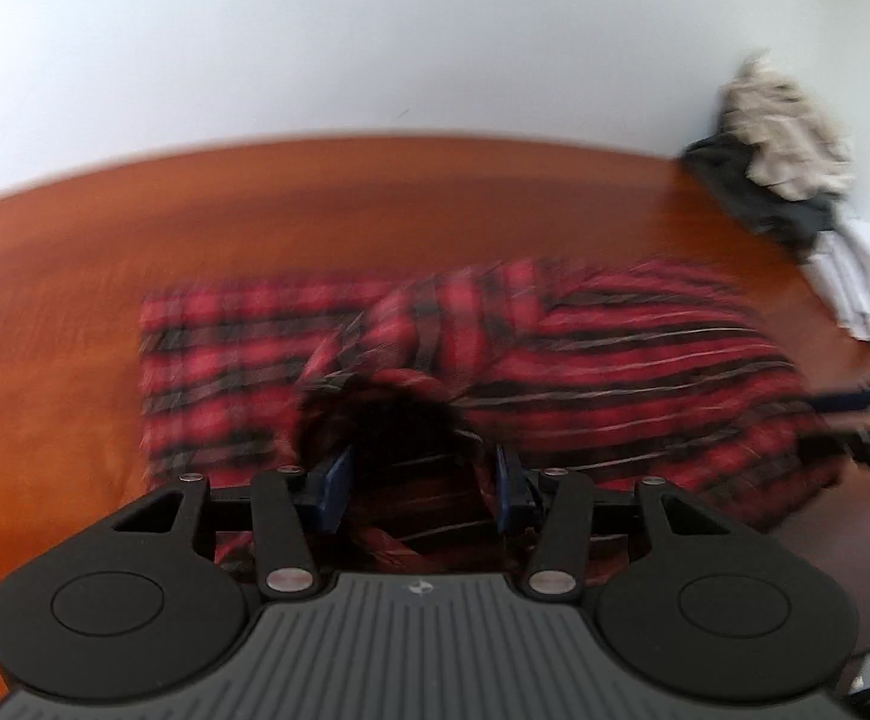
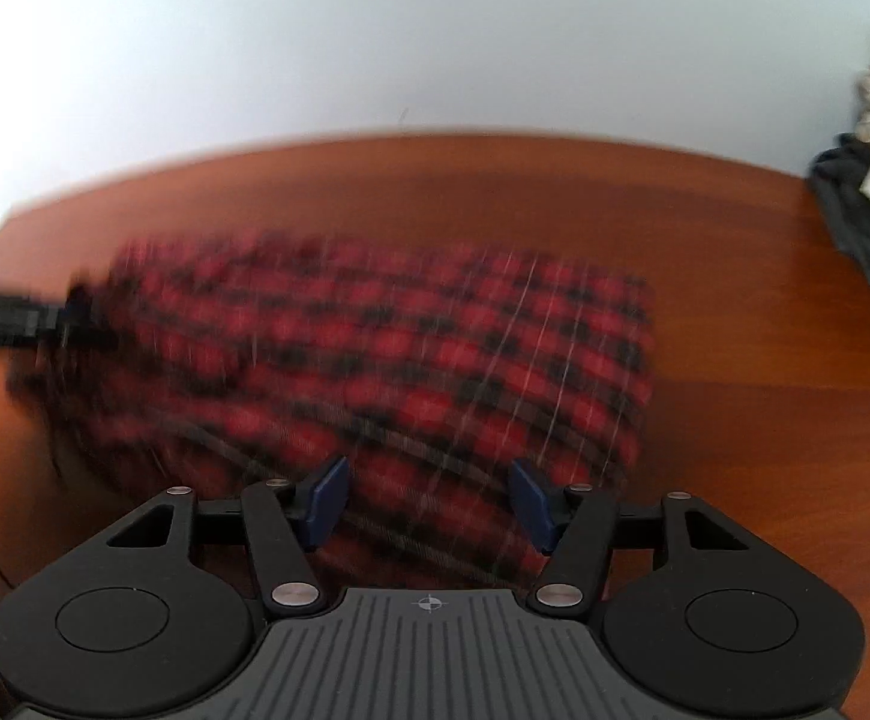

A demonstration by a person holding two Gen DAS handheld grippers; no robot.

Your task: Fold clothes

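Two grippers hover low over a red plaid garment (image 1: 585, 360) spread mid-frame on a reddish-brown wooden worktop (image 1: 75, 300). Left gripper (image 1: 423, 483) and right gripper (image 2: 429, 501) both have fingers spread, gripping nothing (perhaps mid-fold). Other clothes (image 1: 789, 162) are heaped upper right against a white wall (image 1: 375, 30).

No words, numbers or brand names can be read in either view. The only sign is a small white crosshair mark (image 2: 429, 603) on the ribbed grey body of each hand-held gripper, centred just behind its blue fingers.
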